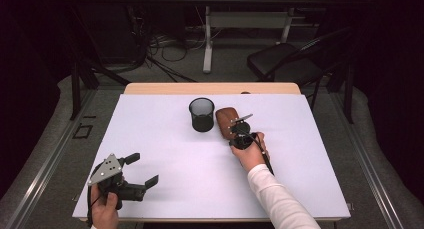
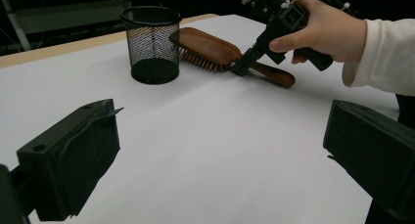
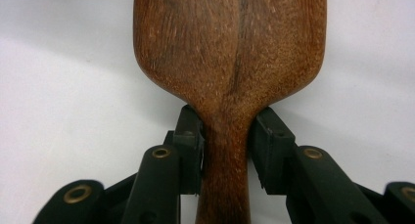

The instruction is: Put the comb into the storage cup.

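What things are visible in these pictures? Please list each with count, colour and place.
brush: 1, brown wood, bristles down on the table, right of the cup, its neck between the right gripper's jaws
cup: 1, black mesh, upright, at the table's far middle
table: 1, white top with a wooden far edge
chair: 1, black, on the floor beyond the table
right gripper: 1, black, shut on the brush's neck
left gripper: 1, black with grey plate, open, near left corner
hands: 2, one on each gripper
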Demonstrator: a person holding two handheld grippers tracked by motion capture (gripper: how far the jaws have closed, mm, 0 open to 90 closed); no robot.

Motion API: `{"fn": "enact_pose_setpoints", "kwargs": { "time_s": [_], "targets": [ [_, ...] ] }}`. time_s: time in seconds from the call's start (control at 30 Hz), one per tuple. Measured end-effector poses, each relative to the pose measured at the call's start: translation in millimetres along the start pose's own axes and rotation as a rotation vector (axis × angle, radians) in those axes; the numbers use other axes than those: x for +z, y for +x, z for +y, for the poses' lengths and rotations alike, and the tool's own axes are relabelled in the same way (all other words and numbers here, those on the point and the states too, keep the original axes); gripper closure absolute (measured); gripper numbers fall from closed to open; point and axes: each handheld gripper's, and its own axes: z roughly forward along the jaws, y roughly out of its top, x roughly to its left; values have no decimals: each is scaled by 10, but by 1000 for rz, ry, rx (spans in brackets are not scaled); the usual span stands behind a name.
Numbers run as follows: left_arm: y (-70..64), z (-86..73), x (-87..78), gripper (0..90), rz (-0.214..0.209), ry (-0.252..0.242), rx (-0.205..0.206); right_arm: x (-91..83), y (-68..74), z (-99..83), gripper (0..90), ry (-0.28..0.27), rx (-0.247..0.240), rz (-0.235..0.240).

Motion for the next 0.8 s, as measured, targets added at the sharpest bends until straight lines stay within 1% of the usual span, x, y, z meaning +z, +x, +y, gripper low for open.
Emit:
{"fn": "enact_pose_setpoints", "kwargs": {
  "time_s": [0.03,0.13,0.2,0.33,0.4,0.47,0.63,0.67,0.77,0.8],
  "targets": [
    [-1,-1,2,2,-1,-1,0,-3,0,3,672,7,2,-3],
    [0,-1,4,2,-1,2,1,-1,11,2,673,5,7,-2],
    [-1,-2,4,2,-1,2,0,1,9,4,675,4,0,-2],
    [-1,-2,3,2,-2,-1,-1,1,6,6,681,5,1,0],
    [0,-3,5,2,0,-2,-1,3,7,6,688,2,6,0],
    [-1,-4,7,2,-1,-1,-2,-6,5,12,695,18,12,-1],
    [0,-4,7,2,0,3,-1,-1,-2,13,700,13,19,3],
    [1,-4,7,2,-2,2,-2,-7,0,15,701,23,29,5],
    [2,-5,7,2,-3,1,-2,-8,-3,15,706,24,28,6],
    [0,-4,7,3,0,2,-2,-10,-11,19,709,31,18,2]
  ]
}}
